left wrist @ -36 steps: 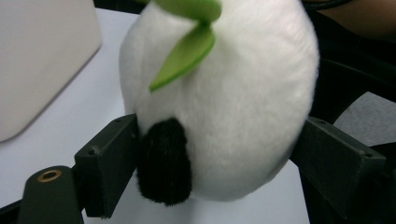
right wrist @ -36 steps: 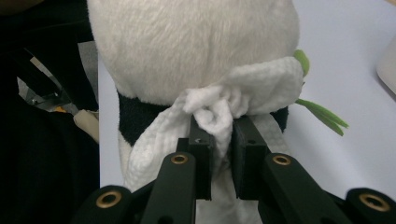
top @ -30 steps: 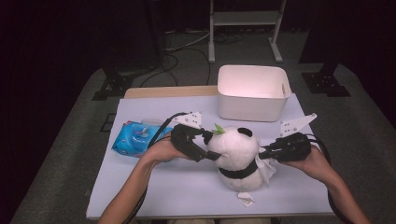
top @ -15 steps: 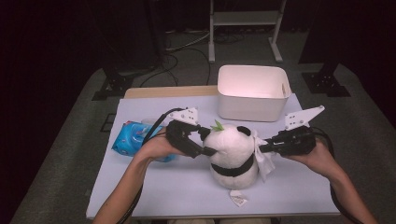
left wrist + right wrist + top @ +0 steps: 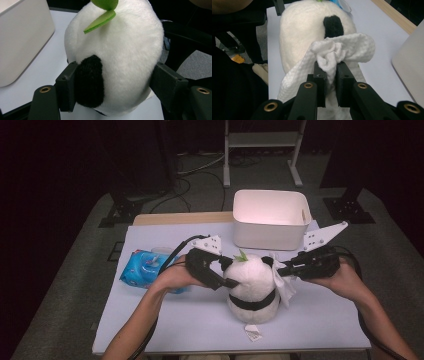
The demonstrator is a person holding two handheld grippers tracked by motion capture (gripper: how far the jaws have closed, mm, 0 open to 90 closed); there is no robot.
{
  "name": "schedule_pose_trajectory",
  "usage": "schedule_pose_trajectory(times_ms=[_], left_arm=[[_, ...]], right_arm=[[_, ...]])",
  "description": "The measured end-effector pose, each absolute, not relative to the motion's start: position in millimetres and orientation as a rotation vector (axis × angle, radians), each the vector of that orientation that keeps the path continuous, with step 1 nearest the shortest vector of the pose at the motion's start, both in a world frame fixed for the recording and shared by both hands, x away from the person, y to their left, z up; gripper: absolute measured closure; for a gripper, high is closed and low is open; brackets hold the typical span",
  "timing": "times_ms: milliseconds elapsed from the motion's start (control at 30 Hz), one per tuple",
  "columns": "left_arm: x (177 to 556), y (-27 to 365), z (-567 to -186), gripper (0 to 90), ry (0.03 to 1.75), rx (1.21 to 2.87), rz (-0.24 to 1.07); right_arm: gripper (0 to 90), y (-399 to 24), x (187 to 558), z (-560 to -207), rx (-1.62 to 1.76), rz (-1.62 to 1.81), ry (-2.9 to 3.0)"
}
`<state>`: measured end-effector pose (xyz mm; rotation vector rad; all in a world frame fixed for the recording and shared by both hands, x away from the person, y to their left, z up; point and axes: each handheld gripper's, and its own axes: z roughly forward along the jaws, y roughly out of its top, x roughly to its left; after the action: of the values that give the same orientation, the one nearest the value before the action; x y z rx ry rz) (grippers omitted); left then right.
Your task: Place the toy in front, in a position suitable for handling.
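A dark studio, a white table (image 5: 165, 330) lit from above. At its far edge sits the bin (image 5: 270, 219), at its left the blue wipe pack (image 5: 145, 268). Mid-table I hold the plush panda (image 5: 252, 282) upright: my left gripper (image 5: 223, 272) has its jaws clamped around the head, pads pressed into the fur on both sides. My right gripper (image 5: 283, 270) pinches a white wipe (image 5: 284, 287) tight and lays it against the panda's right flank, by its ear. I judge the wiping is under way, one side covered, the rest of the fur not yet reached. Against a second ago, my right hand and the wipe sit higher; the panda stands straighter.
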<state>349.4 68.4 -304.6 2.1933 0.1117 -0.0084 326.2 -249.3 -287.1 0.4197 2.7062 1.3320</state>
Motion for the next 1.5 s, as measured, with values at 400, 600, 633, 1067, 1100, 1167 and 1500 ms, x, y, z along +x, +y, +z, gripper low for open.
schedule_pose_trajectory(times_ms=[400, 600, 633, 1067, 1100, 1167, 1500], left_arm=[[351, 53, -305, 28.8, 0.118, 2.191, -0.009], [351, 43, -305, 28.5, 0.111, 2.199, -0.006], [351, 42, -305, 28.5, 0.107, 2.198, -0.007], [351, 44, -312, 20.0, 0.096, 2.224, -0.011], [352, 44, -315, 19.1, 0.107, 2.219, -0.018], [354, 45, -318, 19.1, 0.114, 2.208, -0.040], [357, 52, -308, 35.1, 0.106, 2.171, -0.104]], right_arm=[[79.9, -246, 325, -274, 0.397, 1.329, 2.708], [79.8, -239, 328, -263, 0.368, 1.276, 2.720], [79.8, -239, 328, -263, 0.368, 1.276, 2.720], [79.9, -244, 330, -269, 0.395, 1.270, 2.737], [79.9, -245, 329, -269, 0.401, 1.266, 2.739], [79.9, -245, 329, -269, 0.400, 1.268, 2.738], [79.9, -237, 327, -258, 0.348, 1.263, 2.731]])
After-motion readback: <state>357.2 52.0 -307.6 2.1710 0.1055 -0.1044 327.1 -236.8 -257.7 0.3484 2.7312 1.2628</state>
